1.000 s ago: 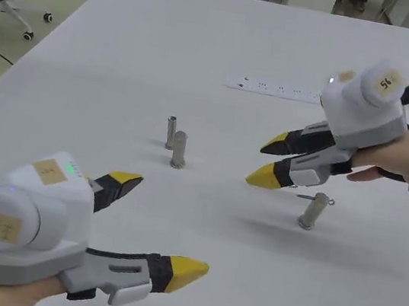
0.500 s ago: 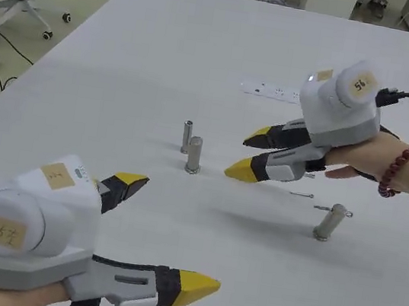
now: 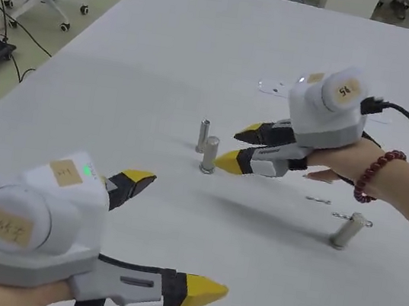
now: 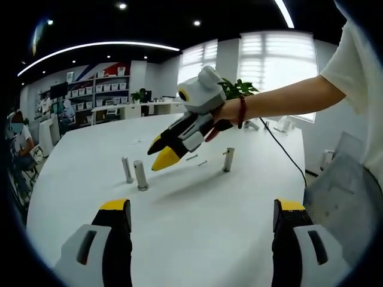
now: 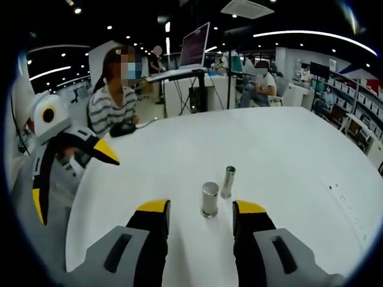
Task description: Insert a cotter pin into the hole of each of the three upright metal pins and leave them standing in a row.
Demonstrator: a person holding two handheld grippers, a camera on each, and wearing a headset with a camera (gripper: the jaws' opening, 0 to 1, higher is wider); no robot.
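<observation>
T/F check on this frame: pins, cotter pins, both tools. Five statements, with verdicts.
1. The far-right pin has a cotter pin through it. True.
2. The right tool is shut on a pin. False: its jaws are apart and hold nothing.
3. A loose cotter pin lies on the table. True.
4. The left tool holds a cotter pin. False: it is open and empty.
5. The two left pins lie flat. False: both stand upright, side by side.
</observation>
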